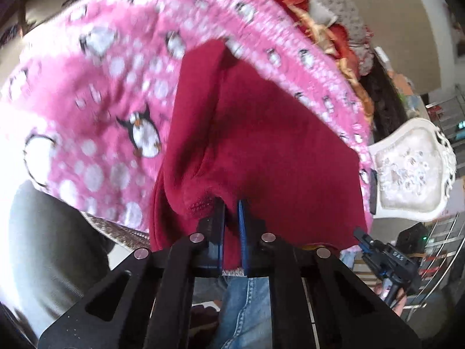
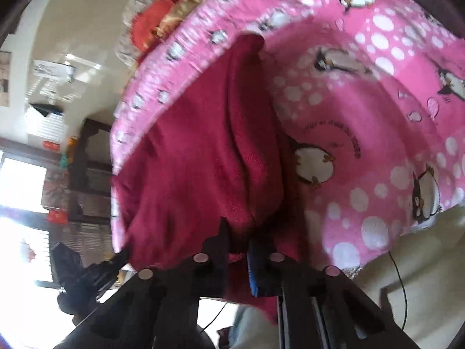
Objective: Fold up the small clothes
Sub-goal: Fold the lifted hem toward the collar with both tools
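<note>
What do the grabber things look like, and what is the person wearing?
Each gripper, left and right, is black, with flat angled bars joined by round silver pins. The fingers have blue pads on their inner faces. A thin black cable runs past the right one. Below the left gripper you can see the person's blue jeans.

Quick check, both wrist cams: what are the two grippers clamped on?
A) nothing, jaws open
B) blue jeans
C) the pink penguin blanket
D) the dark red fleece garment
D. In both wrist views the jaws are closed on the near edge of the dark red fleece garment, at the left gripper and the right gripper; the pink penguin blanket only lies beneath it.
</note>
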